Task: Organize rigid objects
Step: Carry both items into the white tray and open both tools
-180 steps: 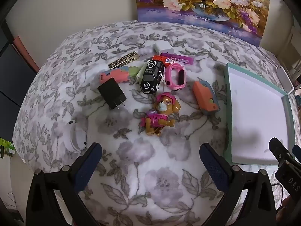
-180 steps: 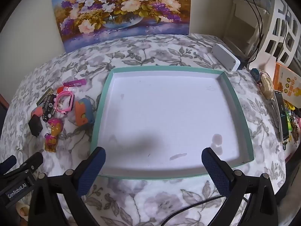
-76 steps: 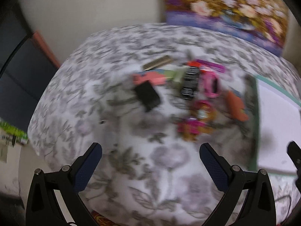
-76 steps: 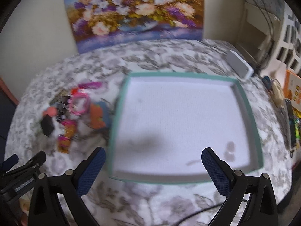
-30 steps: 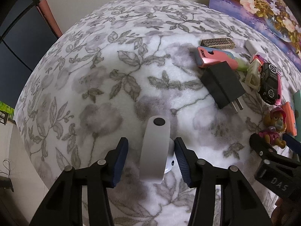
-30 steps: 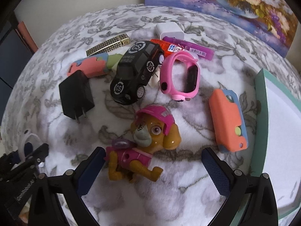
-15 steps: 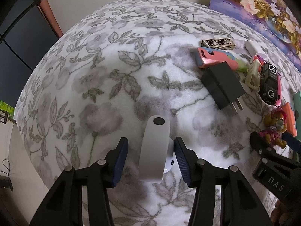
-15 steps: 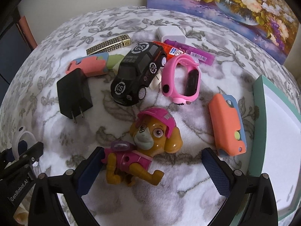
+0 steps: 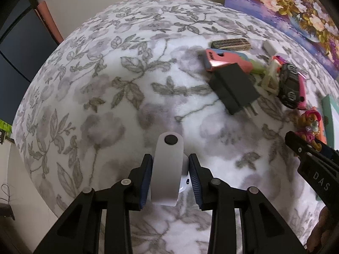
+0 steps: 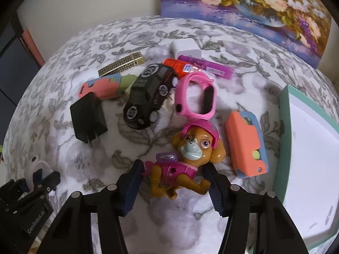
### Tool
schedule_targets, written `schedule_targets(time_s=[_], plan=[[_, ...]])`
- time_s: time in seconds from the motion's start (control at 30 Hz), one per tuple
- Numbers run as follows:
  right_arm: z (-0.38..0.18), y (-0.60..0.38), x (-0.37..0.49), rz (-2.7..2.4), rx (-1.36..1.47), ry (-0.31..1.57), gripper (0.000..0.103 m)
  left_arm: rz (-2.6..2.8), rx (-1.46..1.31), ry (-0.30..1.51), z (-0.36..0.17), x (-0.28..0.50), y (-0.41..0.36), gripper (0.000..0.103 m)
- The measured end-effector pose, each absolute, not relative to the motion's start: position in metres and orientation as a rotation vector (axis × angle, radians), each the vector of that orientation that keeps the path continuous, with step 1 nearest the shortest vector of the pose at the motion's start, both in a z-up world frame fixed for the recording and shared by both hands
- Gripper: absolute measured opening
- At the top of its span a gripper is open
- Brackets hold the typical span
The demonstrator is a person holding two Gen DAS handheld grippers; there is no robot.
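Your tablecloth (image 9: 118, 89), grey with a leaf print, fills both views. Only your right wrist view shows much of the tray (image 10: 307, 148), with its green rim and white floor, at the right edge; the left view catches just a sliver of it. That right view also shows the white cube plug (image 10: 186, 47), the purple tube (image 10: 207, 67) and the orange case (image 10: 245, 144) lying just beside the tray, long axis running toward and away from you.

Your left wrist view alone shows the white band (image 9: 168, 169) close up. It stands on edge between the 2 blue pads, its black dot at the far end, long axis pointing away from you. Your left gripper (image 9: 170, 180) is clenched on that band, near the table's left edge, well apart from the pile.

The black charger (image 10: 89, 114) lies flat with its 2 prongs pointing toward you. The black toy car (image 10: 148, 95) sits beside the pink watch (image 10: 197, 95), its long axis slanting from near-left to far-right.

The dog toy (image 10: 186, 160) lies on its back, head toward the watch, body slanting down to the left. Your right gripper (image 10: 173, 188) straddles its body; the right finger is at the toy, the left shows a small gap, so I cannot tell if it grips.
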State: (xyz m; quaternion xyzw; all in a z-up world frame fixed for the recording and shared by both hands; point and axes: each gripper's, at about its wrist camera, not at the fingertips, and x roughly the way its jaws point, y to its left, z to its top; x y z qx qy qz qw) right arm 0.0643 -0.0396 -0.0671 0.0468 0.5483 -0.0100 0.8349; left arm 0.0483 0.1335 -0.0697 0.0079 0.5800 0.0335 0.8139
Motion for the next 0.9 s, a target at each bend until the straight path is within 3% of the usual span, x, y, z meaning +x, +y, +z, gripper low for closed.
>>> schedule_targets(time_s=[0.53, 0.9], plan=[[0.005, -0.084, 0.032, -0.037, 0.182, 1.012, 0.061, -0.018, 0.025, 1.161, 0.003, 0.04, 0.076, 0.036], [0.029, -0.177, 0.026, -0.302, 0.227, 0.977, 0.061, -0.098, 0.069, 1.11, 0.046, 0.059, -0.025, 0.036]])
